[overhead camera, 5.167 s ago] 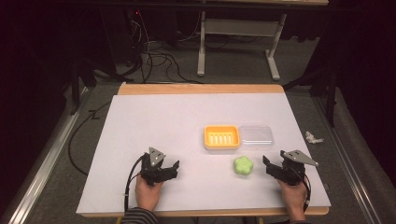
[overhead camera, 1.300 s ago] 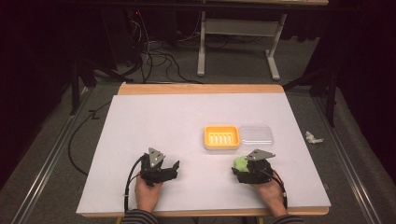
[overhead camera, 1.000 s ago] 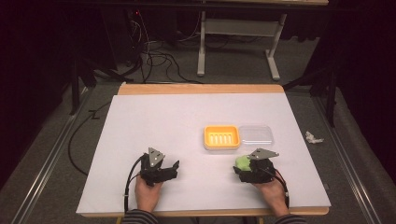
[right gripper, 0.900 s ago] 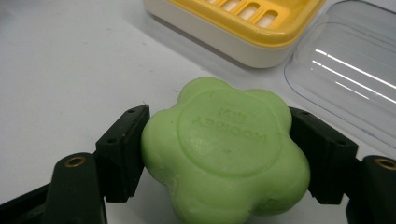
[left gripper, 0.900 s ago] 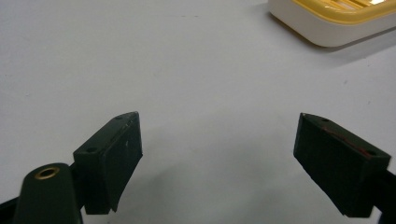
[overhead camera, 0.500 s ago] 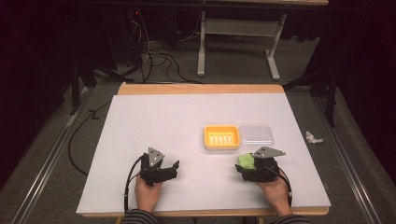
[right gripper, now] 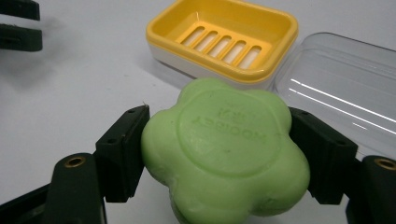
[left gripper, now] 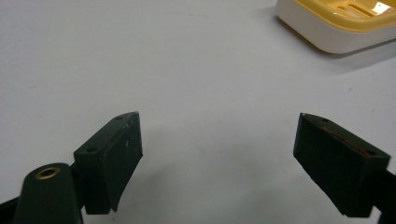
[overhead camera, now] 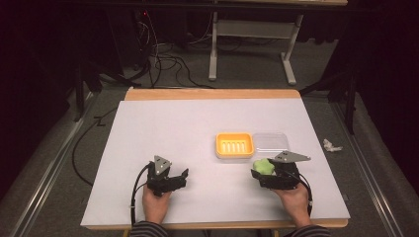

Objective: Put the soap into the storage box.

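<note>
Overhead | white table [overhead camera: 163, 123] | grey floor [overhead camera: 59, 148], cables [overhead camera: 163, 59]

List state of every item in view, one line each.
green soap: clamped between the right gripper's jaws.
yellow soap dish: empty, upright on the table.
clear lid: off, beside the dish.
right gripper: shut on the soap.
left gripper: open, nothing between its jaws.

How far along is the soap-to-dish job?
Done: the right gripper is shut on the green soap. In hand: the soap is clamped just short of the yellow soap dish, whose tray is empty. Left: set it in the dish; the clear lid lies beside it. The left gripper is open, holding nothing.
</note>
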### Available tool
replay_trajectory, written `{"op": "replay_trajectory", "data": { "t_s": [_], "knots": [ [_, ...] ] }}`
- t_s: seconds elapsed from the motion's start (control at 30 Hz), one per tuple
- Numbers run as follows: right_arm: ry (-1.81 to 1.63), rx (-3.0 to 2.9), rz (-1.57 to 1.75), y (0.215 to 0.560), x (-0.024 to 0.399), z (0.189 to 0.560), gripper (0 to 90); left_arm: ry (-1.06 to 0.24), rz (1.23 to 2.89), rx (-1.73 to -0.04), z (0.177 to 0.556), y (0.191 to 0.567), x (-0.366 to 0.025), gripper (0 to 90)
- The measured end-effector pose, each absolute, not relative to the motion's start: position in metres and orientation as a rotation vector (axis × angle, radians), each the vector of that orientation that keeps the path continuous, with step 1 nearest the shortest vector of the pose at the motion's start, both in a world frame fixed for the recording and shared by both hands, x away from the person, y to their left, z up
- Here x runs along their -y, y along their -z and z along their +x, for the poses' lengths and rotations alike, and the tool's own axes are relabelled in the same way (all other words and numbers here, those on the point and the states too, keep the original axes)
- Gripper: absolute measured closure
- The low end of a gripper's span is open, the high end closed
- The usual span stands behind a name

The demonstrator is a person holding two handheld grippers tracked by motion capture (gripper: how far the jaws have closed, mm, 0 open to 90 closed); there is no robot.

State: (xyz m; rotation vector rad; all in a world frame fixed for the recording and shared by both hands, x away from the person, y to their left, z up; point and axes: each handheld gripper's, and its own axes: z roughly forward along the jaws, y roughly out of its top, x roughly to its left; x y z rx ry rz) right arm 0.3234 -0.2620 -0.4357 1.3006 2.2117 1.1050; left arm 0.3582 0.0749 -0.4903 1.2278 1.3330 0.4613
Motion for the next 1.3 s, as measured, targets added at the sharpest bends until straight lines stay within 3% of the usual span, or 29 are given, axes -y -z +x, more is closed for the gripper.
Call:
{"op": "replay_trajectory", "data": {
  "t_s": [1.3],
  "knots": [
    [-1.115, -2.223, 1.284, 0.415, 0.240, 0.365, 27.3, -0.421, 1.235, -1.349, 0.361, 0.490, -0.077, 16.8]
  ]
}}
